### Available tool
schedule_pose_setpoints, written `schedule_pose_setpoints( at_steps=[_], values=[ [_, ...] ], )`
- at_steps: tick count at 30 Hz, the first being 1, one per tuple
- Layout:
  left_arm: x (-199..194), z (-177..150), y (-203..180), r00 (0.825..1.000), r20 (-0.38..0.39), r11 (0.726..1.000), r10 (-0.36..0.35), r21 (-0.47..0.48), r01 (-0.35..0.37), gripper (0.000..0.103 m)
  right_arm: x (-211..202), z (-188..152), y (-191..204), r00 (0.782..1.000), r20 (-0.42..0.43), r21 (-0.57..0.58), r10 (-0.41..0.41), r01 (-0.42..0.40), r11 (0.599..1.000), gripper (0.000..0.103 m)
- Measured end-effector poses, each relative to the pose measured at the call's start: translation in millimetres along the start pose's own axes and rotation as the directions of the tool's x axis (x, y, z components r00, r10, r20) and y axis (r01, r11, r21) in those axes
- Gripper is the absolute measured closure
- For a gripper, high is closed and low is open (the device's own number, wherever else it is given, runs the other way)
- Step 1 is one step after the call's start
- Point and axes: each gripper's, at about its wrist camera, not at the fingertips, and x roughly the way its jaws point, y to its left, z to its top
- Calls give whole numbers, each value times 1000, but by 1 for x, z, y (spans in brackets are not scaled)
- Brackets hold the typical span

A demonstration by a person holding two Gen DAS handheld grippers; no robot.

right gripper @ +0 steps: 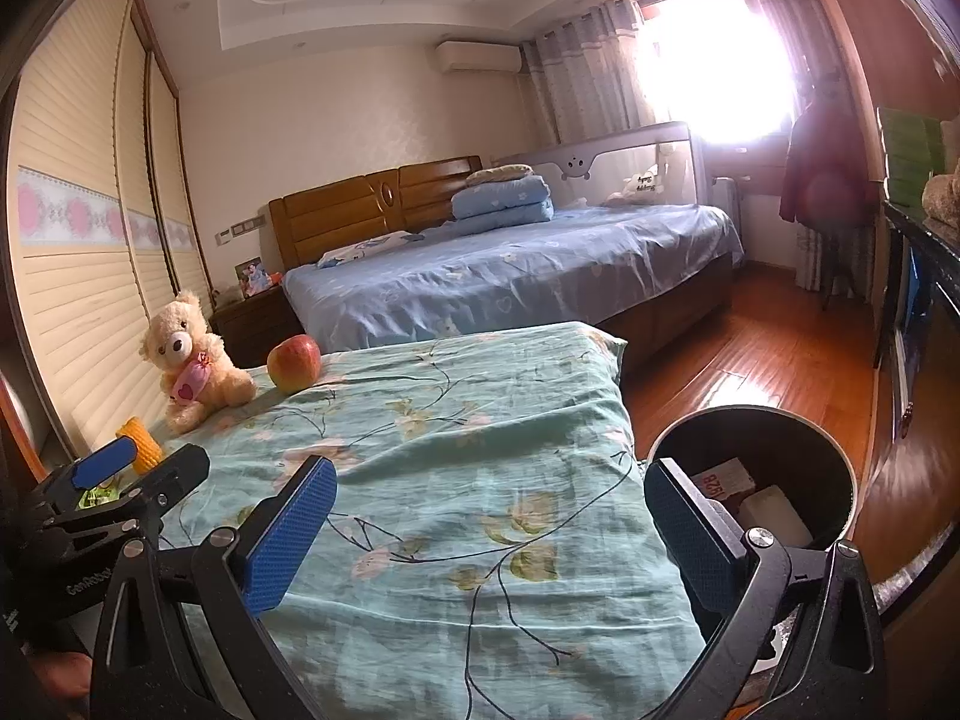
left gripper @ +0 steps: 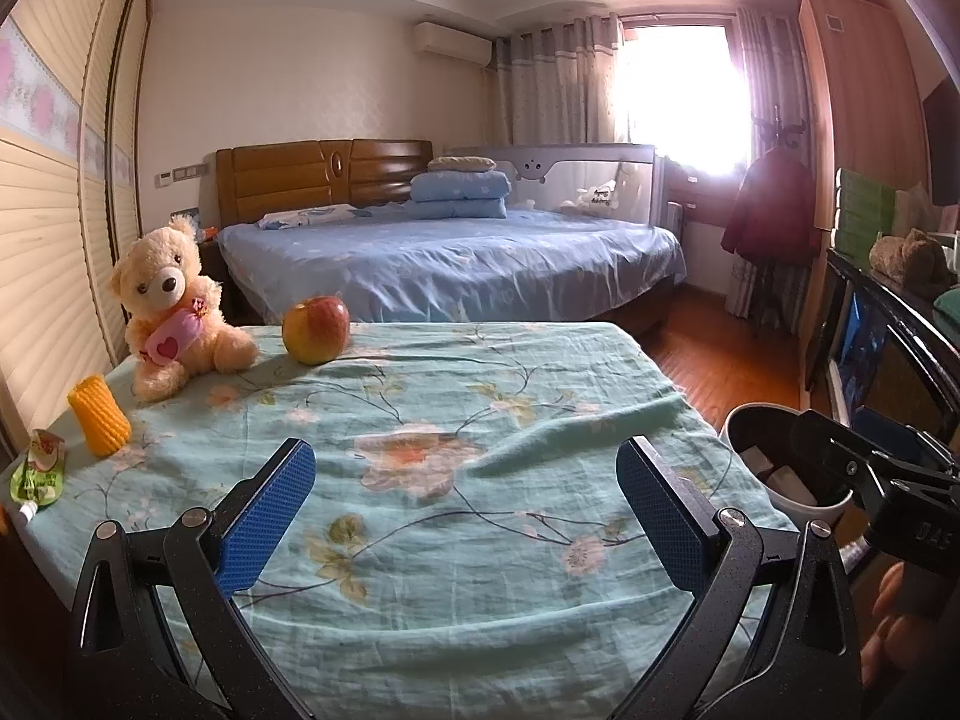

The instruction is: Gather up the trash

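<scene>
A green squeeze pouch [left gripper: 37,468] lies at the table's left edge, beside a yellow corn piece [left gripper: 99,423]. A white bin with a dark inside [right gripper: 837,462] stands by the table's right edge and holds a red-printed wrapper [right gripper: 723,479] and a white block [right gripper: 774,513]; the bin also shows in the left wrist view [left gripper: 741,420]. My left gripper [left gripper: 465,510] is open and empty over the floral cloth. My right gripper [right gripper: 492,537] is open and empty, its right finger over the bin's rim. The pouch is mostly hidden in the right wrist view.
A teddy bear [left gripper: 168,312] and an apple [left gripper: 316,330] sit at the table's far left. The table wears a green floral cloth [left gripper: 480,396]. A blue bed [left gripper: 450,258] stands behind, wooden floor [right gripper: 750,354] to the right, a dark cabinet [left gripper: 888,348] along the right wall.
</scene>
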Motion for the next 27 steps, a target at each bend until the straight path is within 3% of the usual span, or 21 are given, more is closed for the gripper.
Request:
schedule_pose_setpoints(
  at_steps=[27],
  values=[
    [22, -2, 2, 998, -56, 1000, -17, 1, 17, 0, 20, -2, -5, 999, -51, 24, 14, -12, 1000, 0]
  ],
)
